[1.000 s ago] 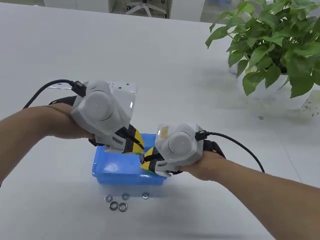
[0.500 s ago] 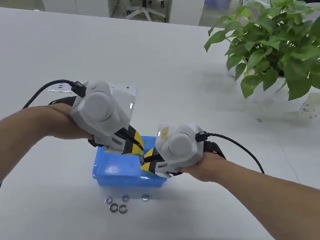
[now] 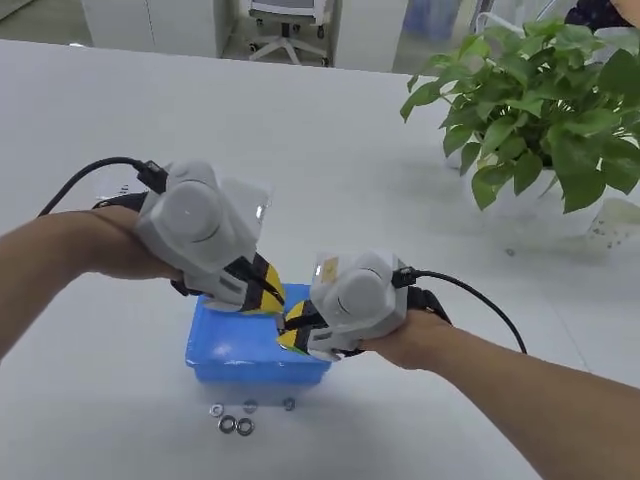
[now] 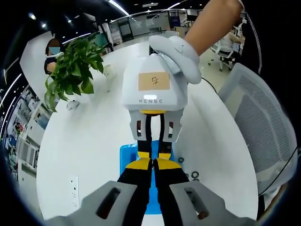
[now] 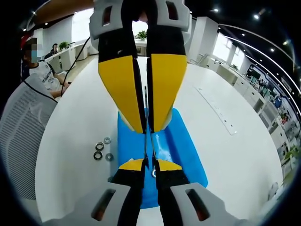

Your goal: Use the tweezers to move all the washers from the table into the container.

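Note:
A blue container (image 3: pixel 235 345) sits on the white table, with several washers (image 3: pixel 232 418) lying loose just in front of it. My left gripper (image 3: pixel 268 290) and right gripper (image 3: pixel 290 328) meet tip to tip above the container's right part. In the right gripper view a thin metal pair of tweezers (image 5: pixel 145 101) runs between my own jaws and the left gripper's yellow jaws above. Both grippers look shut on the tweezers. The washers (image 5: pixel 101 149) lie left of the container (image 5: pixel 183 141). In the left gripper view, the washers (image 4: pixel 190 174) lie right of the container (image 4: pixel 126 155).
A potted green plant (image 3: pixel 535 110) stands at the back right of the table. Black cables trail from both grippers. An office chair (image 3: pixel 290 20) stands beyond the far table edge. Bare white table surrounds the container.
The head camera has tilted, shifting the whole picture. Both grippers stay tip to tip over the container, and the washers have not moved.

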Available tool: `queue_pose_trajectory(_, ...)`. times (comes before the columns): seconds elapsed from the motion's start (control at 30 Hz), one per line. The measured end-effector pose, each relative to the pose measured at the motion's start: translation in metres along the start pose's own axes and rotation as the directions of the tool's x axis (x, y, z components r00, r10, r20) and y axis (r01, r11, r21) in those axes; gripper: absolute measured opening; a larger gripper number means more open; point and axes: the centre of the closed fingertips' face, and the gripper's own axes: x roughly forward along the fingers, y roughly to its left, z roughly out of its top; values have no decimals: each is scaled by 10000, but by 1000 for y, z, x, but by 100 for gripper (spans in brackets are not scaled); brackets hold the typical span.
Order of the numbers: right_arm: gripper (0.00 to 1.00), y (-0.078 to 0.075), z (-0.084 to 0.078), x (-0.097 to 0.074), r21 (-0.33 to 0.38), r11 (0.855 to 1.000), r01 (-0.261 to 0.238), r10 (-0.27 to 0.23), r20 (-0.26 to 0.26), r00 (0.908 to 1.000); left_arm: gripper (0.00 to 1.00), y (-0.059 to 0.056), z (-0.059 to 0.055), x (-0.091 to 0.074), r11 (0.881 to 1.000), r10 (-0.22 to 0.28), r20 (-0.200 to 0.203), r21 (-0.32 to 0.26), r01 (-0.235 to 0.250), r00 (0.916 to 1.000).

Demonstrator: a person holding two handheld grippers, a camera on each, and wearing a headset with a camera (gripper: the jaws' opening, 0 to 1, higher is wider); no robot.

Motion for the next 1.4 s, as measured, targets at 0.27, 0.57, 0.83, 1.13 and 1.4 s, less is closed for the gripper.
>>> queue_pose_trajectory(0.27, 10, 9, 9, -8, -58, 9999, 110, -109, 203, 9997, 6, -10, 8, -10, 10000, 29, -77, 45, -29, 10000)
queue_pose_trajectory(0.57, 10, 23, 17, -13, -206, 9996, 181, -174, 302, 9994, 6, -24, 13, -18, 9999, 69, -142, 97, -68, 9999)
queue_pose_trajectory(0.83, 10, 37, 18, -15, -293, 9994, 156, -148, 262, 9995, 6, -36, 13, -19, 9999, 64, -188, 96, -62, 9998)
queue_pose_trajectory(1.13, 10, 48, 13, -15, -332, 9994, 119, -112, 209, 9997, 6, -49, 13, -15, 9999, -32, -205, 98, 34, 9998)
queue_pose_trajectory(1.4, 10, 55, 2, -13, -200, 9998, 12, -10, 113, 9999, 6, -56, 11, -7, 9997, -224, -218, 64, 225, 9995)
